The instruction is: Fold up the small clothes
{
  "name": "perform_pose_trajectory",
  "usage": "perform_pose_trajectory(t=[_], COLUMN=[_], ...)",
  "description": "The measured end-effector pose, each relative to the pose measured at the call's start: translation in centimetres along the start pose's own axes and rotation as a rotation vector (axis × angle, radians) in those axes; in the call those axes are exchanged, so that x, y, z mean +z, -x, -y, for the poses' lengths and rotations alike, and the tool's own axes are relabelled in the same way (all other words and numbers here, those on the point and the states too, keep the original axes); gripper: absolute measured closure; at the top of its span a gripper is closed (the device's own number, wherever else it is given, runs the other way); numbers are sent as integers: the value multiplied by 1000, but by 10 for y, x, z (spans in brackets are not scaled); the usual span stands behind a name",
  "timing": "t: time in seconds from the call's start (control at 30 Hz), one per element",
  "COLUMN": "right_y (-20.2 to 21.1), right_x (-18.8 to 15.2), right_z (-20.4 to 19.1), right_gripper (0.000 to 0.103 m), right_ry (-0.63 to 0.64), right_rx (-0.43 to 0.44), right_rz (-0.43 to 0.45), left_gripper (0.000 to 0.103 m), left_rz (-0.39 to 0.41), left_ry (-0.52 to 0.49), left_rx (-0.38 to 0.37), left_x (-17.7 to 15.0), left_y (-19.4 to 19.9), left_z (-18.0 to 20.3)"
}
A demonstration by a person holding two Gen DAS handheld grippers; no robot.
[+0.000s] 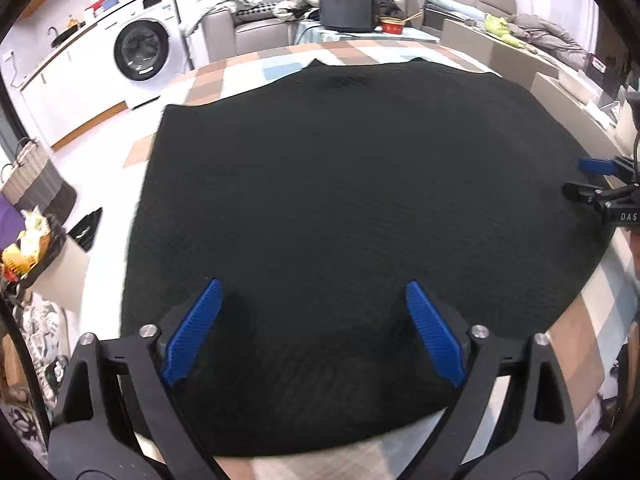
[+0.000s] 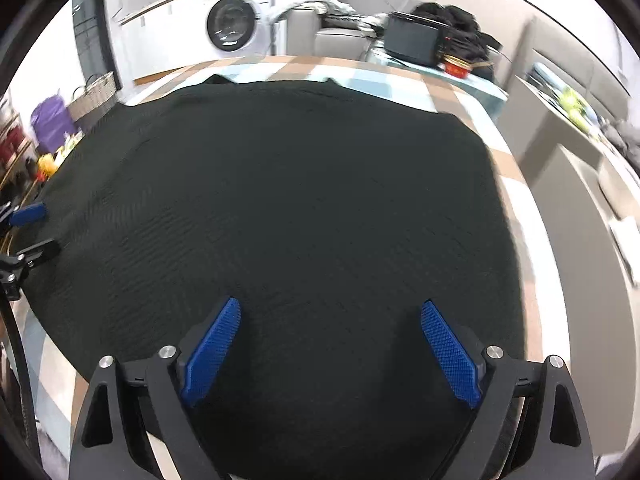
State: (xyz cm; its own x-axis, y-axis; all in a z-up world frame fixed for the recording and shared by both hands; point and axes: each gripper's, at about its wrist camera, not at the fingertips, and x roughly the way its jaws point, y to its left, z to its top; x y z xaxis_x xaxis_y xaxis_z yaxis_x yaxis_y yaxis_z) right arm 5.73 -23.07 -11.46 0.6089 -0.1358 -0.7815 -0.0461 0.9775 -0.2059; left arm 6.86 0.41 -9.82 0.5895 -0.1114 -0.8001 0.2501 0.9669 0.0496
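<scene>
White washing machine (image 1: pixel 146 50) far left under a white worktop with a sink (image 1: pixel 60 38). Grey sofa (image 1: pixel 248 26) far centre, piled with clothes; a dark bin (image 1: pixel 347 10) and red bowl (image 1: pixel 393 25) just in front. Checked tan, white and blue cloth (image 1: pixel 256 68) covers the near surface. Wicker basket (image 1: pixel 28 168) on pale floor, left. Beige cabinets (image 2: pixel 576 184) right. Bright, even light.

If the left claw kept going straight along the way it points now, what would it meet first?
Most likely the black garment spread flat on the checked cloth. The left claw is open and angled down over its near part, with nothing between. How far above it cannot be judged.
</scene>
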Motion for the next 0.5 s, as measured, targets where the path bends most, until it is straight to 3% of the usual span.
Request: perform_pose_trajectory(t=[0.2, 0.37, 0.5], right_y=[7, 19, 19], right_x=[-20, -26, -30], right_z=[43, 24, 12], right_gripper=[10, 10, 10], right_ry=[-102, -99, -51], right_rx=[-60, -36, -59], right_rz=[2, 32, 33], left_gripper=[8, 8, 8], left_rz=[-11, -7, -8], left_ry=[20, 62, 4], left_rx=[46, 0, 17], left_x=[-22, -25, -26], left_y=[11, 14, 10], left_z=[-12, -5, 7])
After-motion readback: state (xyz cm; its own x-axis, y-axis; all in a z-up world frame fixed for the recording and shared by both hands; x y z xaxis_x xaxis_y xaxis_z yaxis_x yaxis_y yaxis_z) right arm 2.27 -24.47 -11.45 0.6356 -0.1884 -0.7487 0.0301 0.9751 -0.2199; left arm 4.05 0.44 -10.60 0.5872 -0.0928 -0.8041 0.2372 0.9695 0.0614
